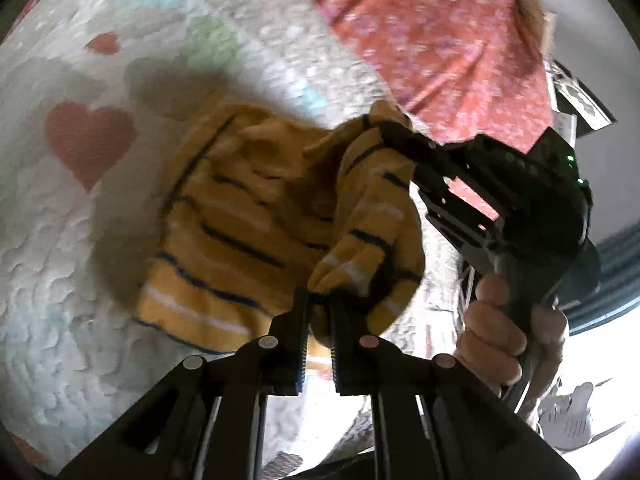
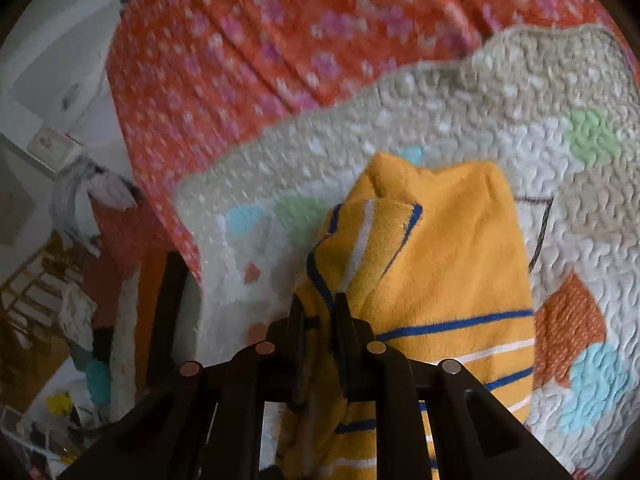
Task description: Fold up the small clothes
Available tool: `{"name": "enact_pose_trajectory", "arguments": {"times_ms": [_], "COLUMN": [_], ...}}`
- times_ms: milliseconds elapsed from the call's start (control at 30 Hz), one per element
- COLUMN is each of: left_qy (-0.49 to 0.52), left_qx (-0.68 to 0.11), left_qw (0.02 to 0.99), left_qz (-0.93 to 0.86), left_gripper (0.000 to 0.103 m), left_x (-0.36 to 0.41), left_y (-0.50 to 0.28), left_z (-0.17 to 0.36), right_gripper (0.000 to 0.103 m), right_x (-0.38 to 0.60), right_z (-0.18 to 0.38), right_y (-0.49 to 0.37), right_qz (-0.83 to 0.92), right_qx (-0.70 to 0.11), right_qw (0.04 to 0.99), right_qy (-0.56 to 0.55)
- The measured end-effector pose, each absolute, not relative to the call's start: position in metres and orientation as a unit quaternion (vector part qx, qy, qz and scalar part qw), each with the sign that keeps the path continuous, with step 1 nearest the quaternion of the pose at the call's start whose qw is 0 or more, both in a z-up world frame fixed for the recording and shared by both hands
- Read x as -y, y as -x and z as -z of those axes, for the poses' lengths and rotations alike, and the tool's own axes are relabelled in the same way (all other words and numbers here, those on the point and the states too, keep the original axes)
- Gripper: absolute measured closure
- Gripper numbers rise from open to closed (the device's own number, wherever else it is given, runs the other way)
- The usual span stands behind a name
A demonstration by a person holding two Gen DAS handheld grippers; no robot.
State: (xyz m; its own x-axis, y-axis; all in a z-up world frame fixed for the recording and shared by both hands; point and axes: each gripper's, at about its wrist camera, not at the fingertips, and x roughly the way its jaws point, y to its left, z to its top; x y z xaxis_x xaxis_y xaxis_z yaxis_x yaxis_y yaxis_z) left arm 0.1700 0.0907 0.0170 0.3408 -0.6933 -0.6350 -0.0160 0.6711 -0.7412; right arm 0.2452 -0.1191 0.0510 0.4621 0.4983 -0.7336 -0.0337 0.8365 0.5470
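On the far left of the left wrist view, lying spread flat: a pale quilted bedcover patterned with pink hearts and pastel patches. Resting on it toward the middle, a yellow fleece garment with dark blue and white stripes, bunched and partly lifted. Pinching one striped corner of it at bottom centre, the left gripper, fingers pressed together on the fabric. Gripping another fold of the same garment further right and higher up, the right gripper, black fingers closed on the cloth, with a hand wrapping its handle below. Showing behind at upper right, an orange-red floral blanket.

At the left edge of the right wrist view, blurring together: a white wall and cluttered furniture, too indistinct to name. Sloping across the top, the orange-red floral blanket, with the pale quilted bedcover lying over its lower edge. Standing up in a rumpled peak at centre, the yellow fleece garment, draping down onto the quilt. Clamping a striped fold at its left side, the right gripper, fingers drawn tight on the cloth.
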Motion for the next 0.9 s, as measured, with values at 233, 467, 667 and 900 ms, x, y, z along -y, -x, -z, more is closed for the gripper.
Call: {"name": "enact_pose_trajectory", "arguments": {"times_ms": [233,467,667,900], "left_qy": [0.324,0.32,0.333,0.341], "left_qx": [-0.578,-0.577,-0.587,-0.587], "left_qw": [0.719,0.715,0.701,0.693], "left_qz": [0.211,0.231,0.232,0.241], "left_gripper": [0.094,0.094,0.094,0.094], "left_x": [-0.091,-0.084,-0.082,-0.079], "left_y": [-0.17,-0.171,-0.172,-0.168], "left_z": [0.029,0.021,0.027,0.026], "right_gripper": [0.039,0.035,0.035,0.073], "right_x": [0.111,0.05,-0.036,-0.047], "right_z": [-0.036,-0.092,-0.046,0.037], "right_y": [-0.232,-0.236,-0.255,-0.276], "right_qz": [-0.03,-0.065,-0.126,-0.023], "right_qx": [-0.532,-0.456,-0.479,-0.502], "right_qw": [0.846,0.873,0.783,0.649], "right_qy": [-0.028,0.162,0.376,0.57]}}
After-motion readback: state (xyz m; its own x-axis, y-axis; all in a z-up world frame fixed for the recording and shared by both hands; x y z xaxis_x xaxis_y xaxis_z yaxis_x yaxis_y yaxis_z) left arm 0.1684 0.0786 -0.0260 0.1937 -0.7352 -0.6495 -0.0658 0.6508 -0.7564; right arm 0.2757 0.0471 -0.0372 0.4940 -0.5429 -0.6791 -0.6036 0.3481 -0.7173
